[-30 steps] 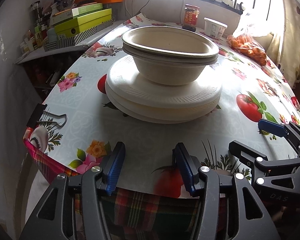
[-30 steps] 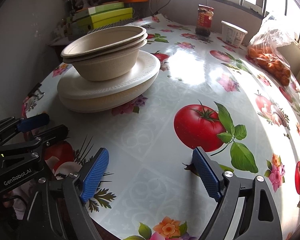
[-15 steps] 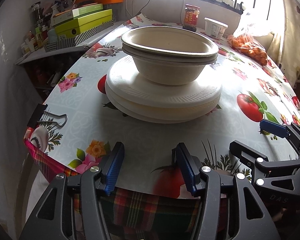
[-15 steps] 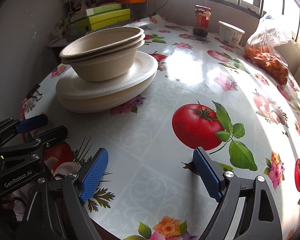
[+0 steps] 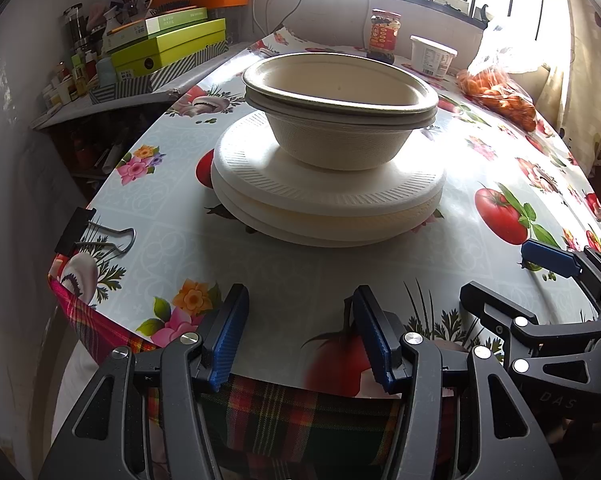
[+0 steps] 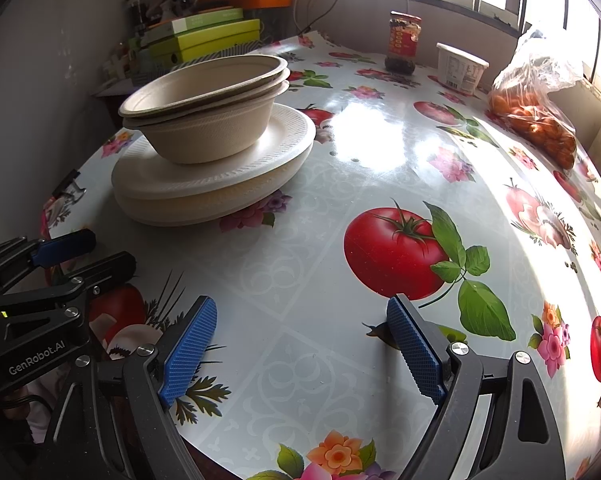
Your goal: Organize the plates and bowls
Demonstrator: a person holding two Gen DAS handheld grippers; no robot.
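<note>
Nested beige paper bowls (image 5: 340, 120) stand on a stack of white disposable plates (image 5: 324, 200) on the flowered tablecloth, ahead of my left gripper. The same bowls (image 6: 208, 112) and plates (image 6: 204, 184) lie at upper left in the right wrist view. My left gripper (image 5: 300, 332) is open and empty at the table's near edge, well short of the plates. My right gripper (image 6: 296, 344) is open and empty above the cloth, to the right of the stack. Each gripper shows in the other's view: the right one (image 5: 540, 280), the left one (image 6: 76, 256).
A black binder clip (image 5: 88, 232) clamps the cloth at the left edge. A red-labelled jar (image 6: 402, 42), a white tub (image 6: 458, 66) and a bag of oranges (image 6: 536, 116) stand at the back. Green boxes (image 5: 168, 50) sit on a side shelf at left.
Almost nothing: both grippers stay open and hold their place, with only a slight drift of the views. The bowls and plates have not moved.
</note>
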